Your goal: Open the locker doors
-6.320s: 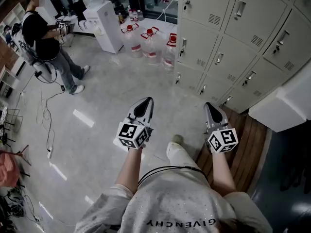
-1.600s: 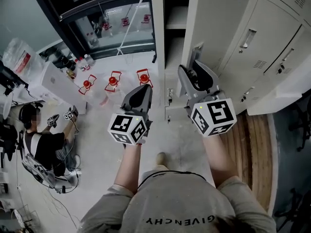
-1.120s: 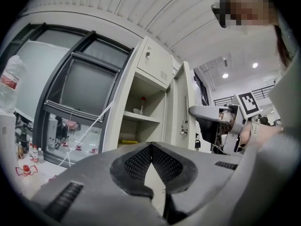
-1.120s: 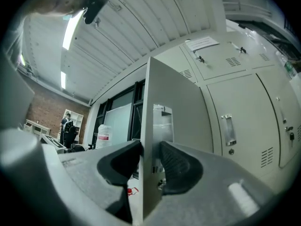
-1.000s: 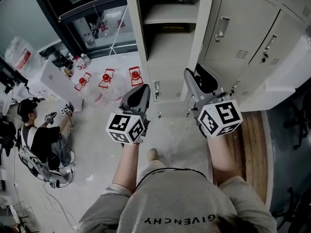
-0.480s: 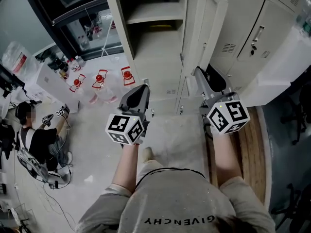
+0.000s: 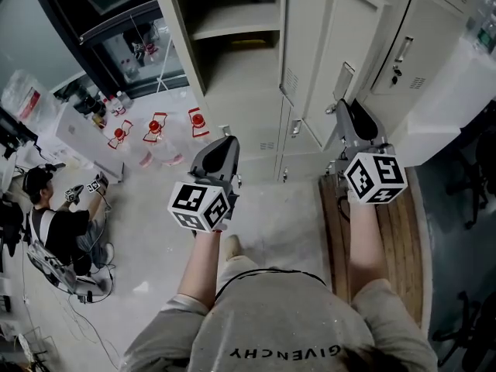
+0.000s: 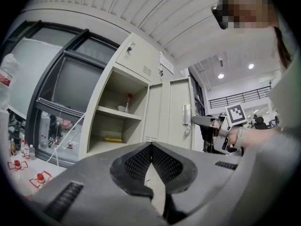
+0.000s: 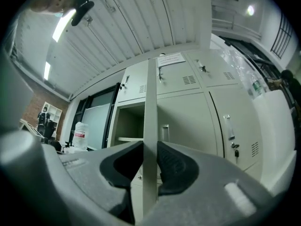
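The tall locker door stands swung out to the right of its open compartment. My right gripper is at the door's free edge beside its handle. In the right gripper view the thin door edge runs upright between the jaws of my right gripper; they have just been closing and the pads press on both of its faces. My left gripper hangs in front of the lockers, shut with nothing in it; in the left gripper view the pads of my left gripper meet at the tips.
Closed lockers continue to the right, behind a white box. Water jugs with red caps stand on the floor at left, where a person sits. A wooden platform lies below the right arm.
The right gripper has moved to the right with the door, which now stands wider open. The left gripper has barely shifted in the picture.
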A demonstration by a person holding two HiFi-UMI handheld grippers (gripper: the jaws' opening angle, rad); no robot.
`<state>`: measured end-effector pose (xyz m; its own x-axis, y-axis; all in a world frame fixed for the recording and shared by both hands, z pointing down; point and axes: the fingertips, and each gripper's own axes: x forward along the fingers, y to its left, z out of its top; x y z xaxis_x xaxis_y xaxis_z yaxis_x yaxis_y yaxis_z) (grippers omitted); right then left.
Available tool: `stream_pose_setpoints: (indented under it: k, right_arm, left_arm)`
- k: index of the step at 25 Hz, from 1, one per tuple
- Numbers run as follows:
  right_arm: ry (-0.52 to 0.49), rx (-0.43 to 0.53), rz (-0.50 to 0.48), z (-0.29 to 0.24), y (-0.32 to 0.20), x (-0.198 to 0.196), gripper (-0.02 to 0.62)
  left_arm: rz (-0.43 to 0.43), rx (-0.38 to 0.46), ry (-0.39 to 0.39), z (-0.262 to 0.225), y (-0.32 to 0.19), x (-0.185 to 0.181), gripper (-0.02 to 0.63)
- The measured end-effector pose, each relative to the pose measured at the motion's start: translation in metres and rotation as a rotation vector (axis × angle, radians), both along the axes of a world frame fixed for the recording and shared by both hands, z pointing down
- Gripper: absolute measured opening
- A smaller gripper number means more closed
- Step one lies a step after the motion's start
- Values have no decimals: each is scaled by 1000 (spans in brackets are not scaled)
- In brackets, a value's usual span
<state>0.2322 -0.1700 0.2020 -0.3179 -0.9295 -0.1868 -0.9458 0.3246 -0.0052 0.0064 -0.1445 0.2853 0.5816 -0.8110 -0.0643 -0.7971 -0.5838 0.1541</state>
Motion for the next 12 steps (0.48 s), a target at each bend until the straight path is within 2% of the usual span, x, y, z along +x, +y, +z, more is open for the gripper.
stream_pose_setpoints:
  k: [5, 12]
  right_arm:
    - [8, 3, 27, 0, -7, 20, 87]
    - [18, 9, 21, 0, -9, 21, 87]
  left_arm:
    - [-5, -11, -6, 5, -1, 3, -2]
    - [-7, -20, -8, 8, -4, 4, -2]
